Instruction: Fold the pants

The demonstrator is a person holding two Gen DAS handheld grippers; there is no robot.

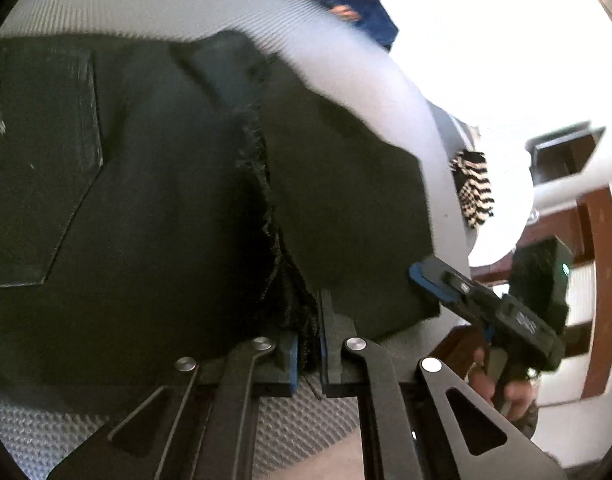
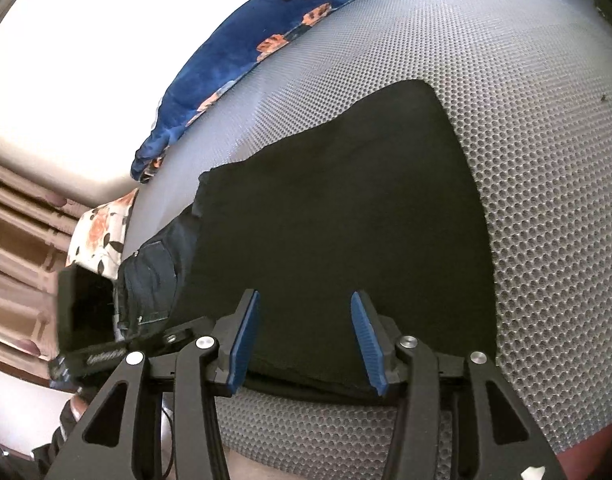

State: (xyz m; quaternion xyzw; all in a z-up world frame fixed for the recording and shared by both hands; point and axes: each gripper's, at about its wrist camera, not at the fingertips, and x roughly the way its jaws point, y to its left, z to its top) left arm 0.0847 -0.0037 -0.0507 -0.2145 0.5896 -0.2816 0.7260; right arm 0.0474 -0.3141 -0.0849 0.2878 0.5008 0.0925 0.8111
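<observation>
Grey perforated mat (image 2: 546, 200), honeycomb-textured, spread over the work surface; bright washed-out wall and brown wood trim behind. Blue floral blanket (image 2: 233, 60) bunched at 11 o'clock beyond the mat in the right wrist view; a cream flowered cloth (image 2: 101, 232) at 9 o'clock.

Black pants (image 2: 338, 216) lying on the mat, matte woven fabric, folded into a rough rectangle with a squared far corner. Stitched patch pocket (image 1: 41, 160) at 9 o'clock in the left wrist view; frayed raw edge running down the middle.

Left gripper (image 1: 308, 344): blue-padded jaws clamped together on the frayed pants edge at 6 o'clock.

Right gripper (image 2: 303, 340): jaws spread apart, ribbed blue pads (image 2: 366, 344) straddling the near folded edge, nothing pinched between them. Black-and-white striped item (image 1: 474, 188) at 3 o'clock on the mat edge.
</observation>
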